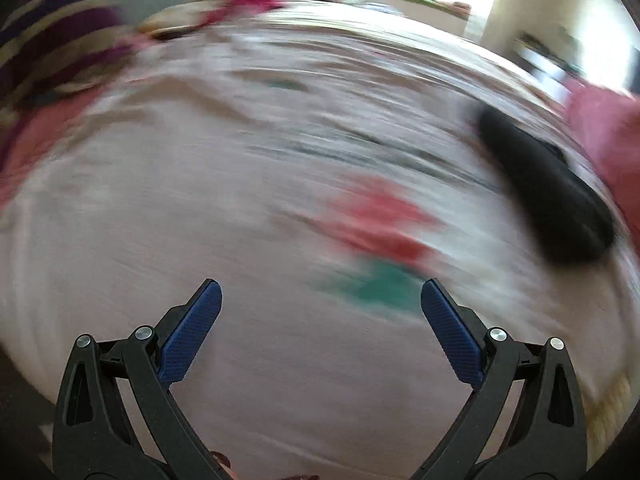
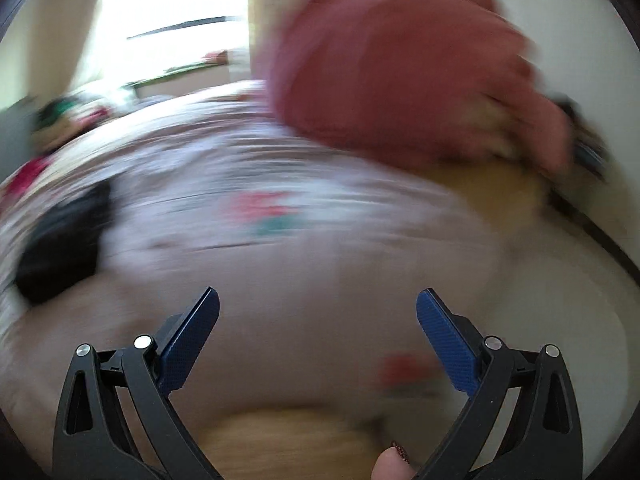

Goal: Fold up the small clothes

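Lying beyond the gaping right claw (image 2: 318, 300): red garment (image 2: 400, 64).

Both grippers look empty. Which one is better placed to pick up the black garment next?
Probably left. The black garment lies ahead-right of the open left gripper; from the open right gripper it sits far left. Blur limits certainty.

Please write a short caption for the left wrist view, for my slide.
Motion-blurred view: open left gripper over a pale flowered bedsheet, a black garment lying at right.

No legible text anywhere
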Demonstrator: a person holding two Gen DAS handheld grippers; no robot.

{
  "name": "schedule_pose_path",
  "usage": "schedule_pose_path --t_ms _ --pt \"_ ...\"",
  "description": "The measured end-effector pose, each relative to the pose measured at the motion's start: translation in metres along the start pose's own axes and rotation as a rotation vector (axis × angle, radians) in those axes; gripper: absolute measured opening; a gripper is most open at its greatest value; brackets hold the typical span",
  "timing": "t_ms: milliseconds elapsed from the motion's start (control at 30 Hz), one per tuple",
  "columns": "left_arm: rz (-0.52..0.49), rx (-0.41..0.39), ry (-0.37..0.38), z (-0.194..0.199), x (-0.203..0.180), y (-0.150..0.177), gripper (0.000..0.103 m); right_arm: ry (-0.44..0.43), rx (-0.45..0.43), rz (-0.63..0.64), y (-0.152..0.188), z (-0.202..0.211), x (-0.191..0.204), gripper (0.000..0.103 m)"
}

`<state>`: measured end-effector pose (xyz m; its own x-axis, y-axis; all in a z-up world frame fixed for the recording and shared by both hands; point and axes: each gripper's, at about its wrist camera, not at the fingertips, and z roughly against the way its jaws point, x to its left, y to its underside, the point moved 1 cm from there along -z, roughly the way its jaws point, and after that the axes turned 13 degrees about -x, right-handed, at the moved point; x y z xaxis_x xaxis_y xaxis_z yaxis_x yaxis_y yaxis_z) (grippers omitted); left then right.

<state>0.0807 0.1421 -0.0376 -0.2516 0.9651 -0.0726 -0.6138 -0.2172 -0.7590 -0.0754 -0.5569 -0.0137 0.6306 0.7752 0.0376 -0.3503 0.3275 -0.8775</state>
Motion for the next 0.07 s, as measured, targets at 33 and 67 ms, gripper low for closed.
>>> schedule_pose_path --t_ms 33,67 --pt "0.016 -0.015 -0.058 -0.005 0.023 -0.01 0.094 0.103 0.037 -0.051 -0.003 -0.017 -0.036 0.098" --pt "0.034 -0.029 -0.145 -0.012 0.056 -0.024 0.094 0.173 0.061 -0.082 -0.004 -0.03 -0.064 0.098"
